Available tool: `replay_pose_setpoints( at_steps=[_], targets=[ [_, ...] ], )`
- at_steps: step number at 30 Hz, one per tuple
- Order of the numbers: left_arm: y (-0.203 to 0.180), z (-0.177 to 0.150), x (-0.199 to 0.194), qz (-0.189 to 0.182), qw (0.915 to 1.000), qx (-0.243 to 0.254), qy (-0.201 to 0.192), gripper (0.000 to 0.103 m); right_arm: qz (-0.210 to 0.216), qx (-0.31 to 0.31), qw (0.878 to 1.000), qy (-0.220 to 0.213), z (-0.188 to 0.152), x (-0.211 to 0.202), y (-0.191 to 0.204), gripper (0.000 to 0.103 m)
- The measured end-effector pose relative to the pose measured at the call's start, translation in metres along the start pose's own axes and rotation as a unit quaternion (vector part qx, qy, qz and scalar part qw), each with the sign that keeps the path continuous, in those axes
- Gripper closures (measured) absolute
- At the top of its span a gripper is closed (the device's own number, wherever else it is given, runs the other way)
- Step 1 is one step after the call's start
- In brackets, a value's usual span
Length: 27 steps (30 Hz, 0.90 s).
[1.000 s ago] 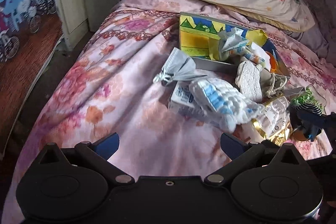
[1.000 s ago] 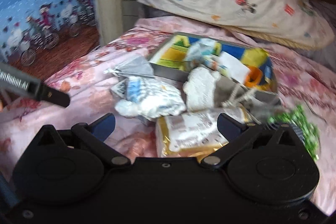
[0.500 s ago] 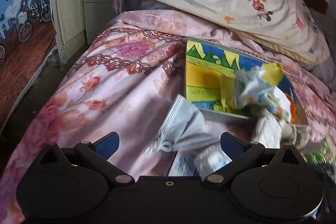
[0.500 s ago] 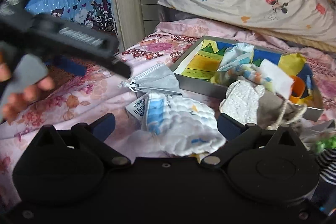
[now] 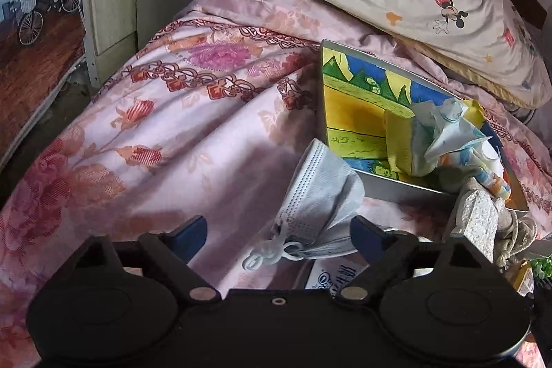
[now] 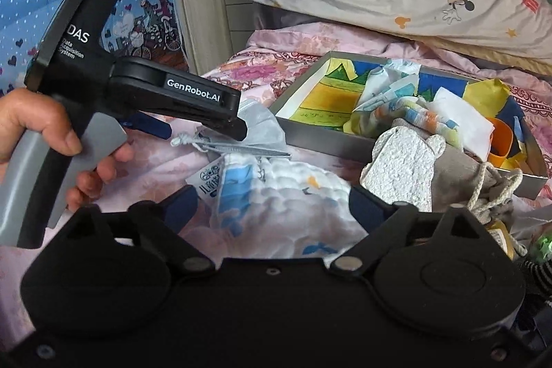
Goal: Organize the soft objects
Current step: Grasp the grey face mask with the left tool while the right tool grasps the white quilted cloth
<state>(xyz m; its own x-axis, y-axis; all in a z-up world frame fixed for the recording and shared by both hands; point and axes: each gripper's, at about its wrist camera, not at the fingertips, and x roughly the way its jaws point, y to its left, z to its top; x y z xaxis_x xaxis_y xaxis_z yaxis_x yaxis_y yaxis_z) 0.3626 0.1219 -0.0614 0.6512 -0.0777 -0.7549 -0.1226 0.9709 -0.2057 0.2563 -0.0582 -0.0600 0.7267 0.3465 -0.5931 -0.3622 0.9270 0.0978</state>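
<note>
Here, on the floral bedspread (image 5: pixel 179 140), the left gripper (image 5: pixel 279 235) has its jaws wide but closing — the grey face mask (image 5: pixel 321 195) lies between its fingers, not yet pinched, just in front of the open box (image 5: pixel 396 188). The right gripper (image 6: pixel 272 207) is likewise wide and closing over the white padded cloth (image 6: pixel 286 195), pads clear of it.

A pink bedspread (image 5: pixel 179 140) is showing red and orange flowers, a grey face mask (image 5: pixel 321 195) is lying pale against it, a white cloth (image 6: pixel 276 206) is carrying blue patches, and the box (image 5: pixel 358 112) is showing yellow, green and blue.
</note>
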Motion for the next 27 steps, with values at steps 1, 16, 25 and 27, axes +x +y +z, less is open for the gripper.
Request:
replay_pose_setpoints(
  at_steps=[1,16,25,27],
  targets=[
    [0.001,-0.001,0.001,-0.002,1.0,0.0,-0.003,0.019,-0.001,-0.002,1.0,0.002,0.0,0.001,0.002,0.018],
    [-0.007,-0.007,0.008,-0.01,0.9987,0.043,-0.027,0.066,-0.002,-0.007,0.999,0.033,-0.008,0.013,0.006,0.038],
    [-0.021,-0.011,-0.002,0.007,0.9944,0.093,-0.05,0.084,0.004,0.009,0.999,0.04,-0.008,0.012,0.002,0.045],
    [-0.023,-0.011,-0.002,0.01,0.9939,0.097,-0.052,0.087,0.004,0.01,0.999,0.041,-0.008,0.012,0.003,0.048]
  ],
)
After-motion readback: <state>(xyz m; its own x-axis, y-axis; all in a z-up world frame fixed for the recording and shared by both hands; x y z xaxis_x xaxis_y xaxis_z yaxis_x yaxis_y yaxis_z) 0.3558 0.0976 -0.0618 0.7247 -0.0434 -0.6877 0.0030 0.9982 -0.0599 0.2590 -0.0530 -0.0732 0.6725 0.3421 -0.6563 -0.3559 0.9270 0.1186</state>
